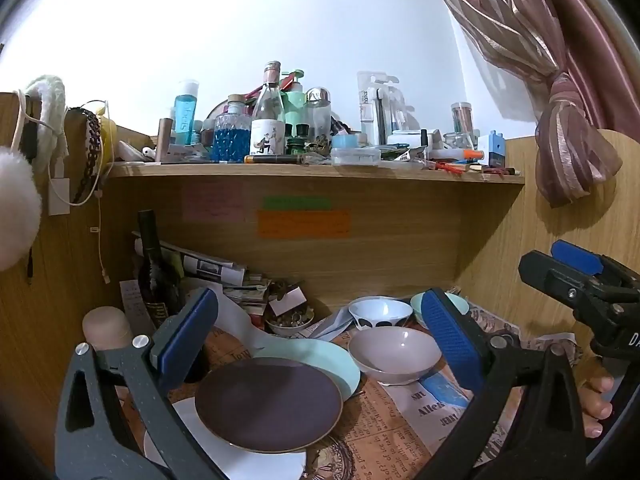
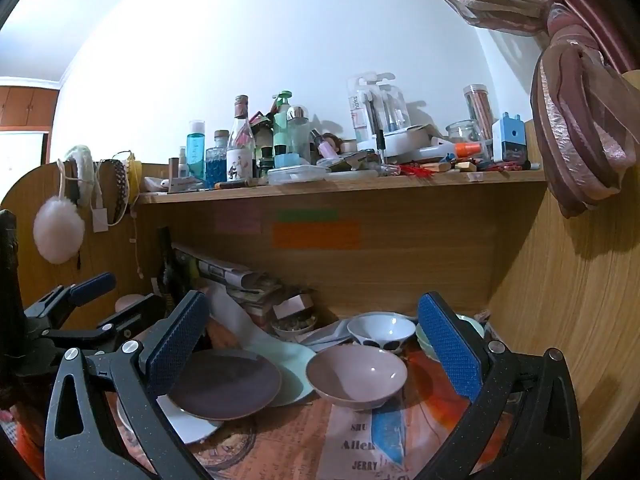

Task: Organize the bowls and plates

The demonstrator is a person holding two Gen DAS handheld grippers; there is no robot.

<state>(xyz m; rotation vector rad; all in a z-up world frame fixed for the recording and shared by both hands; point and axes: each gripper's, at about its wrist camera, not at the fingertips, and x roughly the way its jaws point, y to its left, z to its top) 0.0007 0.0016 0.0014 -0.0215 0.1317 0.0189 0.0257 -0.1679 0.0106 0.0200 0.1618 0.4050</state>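
Newspaper on the desk reads "Allen" and "JERRY". Both the left gripper and right gripper gape wide, empty, above the brown plate and pink bowl mid-desk.

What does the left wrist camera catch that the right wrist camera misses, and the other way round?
Only the left wrist view shows the person's fingers at the lower right, under the right claw seen from the side.

Only the right wrist view shows wooden cupboards far left, and the left claw from the side.

Both show the dark plate lying over the white plate and mint plate, the pink bowl, the spotted bowl, and the cluttered shelf. Each view's own claw is open and empty.
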